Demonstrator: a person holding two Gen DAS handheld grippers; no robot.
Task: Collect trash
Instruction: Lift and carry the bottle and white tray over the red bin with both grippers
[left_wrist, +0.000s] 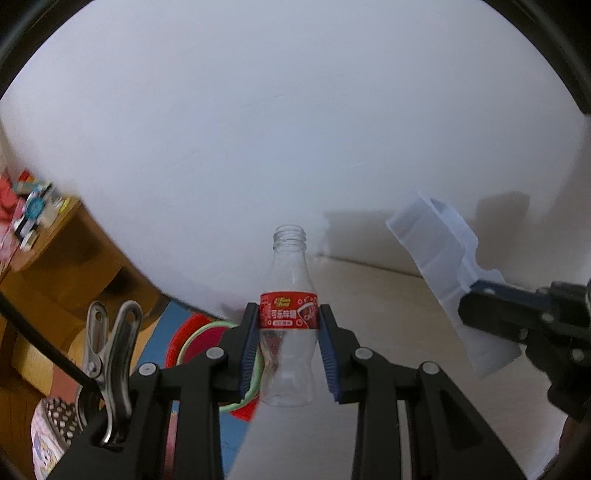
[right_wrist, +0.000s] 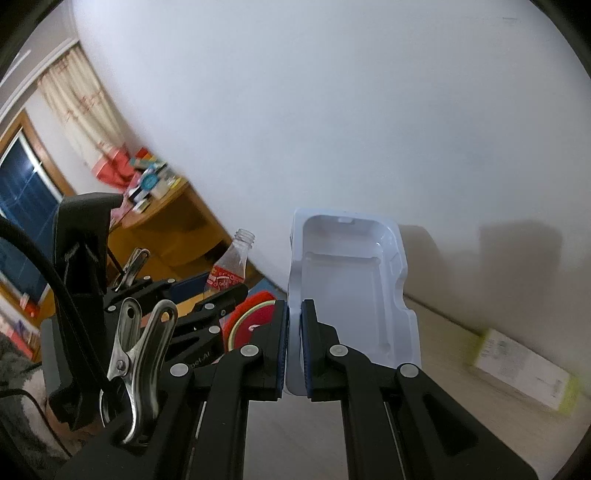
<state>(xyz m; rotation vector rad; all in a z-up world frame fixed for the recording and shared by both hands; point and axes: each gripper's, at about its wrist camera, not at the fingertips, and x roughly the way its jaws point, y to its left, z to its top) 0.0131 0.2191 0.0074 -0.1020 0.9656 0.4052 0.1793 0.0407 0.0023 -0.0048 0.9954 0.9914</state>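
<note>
The left gripper (left_wrist: 288, 345) squeezes an empty plastic bottle (left_wrist: 288, 332) around its red label, holding it upright in the air. The right gripper (right_wrist: 294, 347) pinches the edge of a white plastic tray (right_wrist: 354, 295), also lifted up. Both are off the floor. I think they go to a bin next; I cannot see one. Keep both grips tight, because the thin tray could slip.

Bottle (left_wrist: 288, 325) red label (left_wrist: 288, 309): Chinese chars "可乐味糖", yellow logo above, too small to read. Left tongs arm, by bottle: partial "...pel.AI" (right_wrist: 199, 359).
</note>
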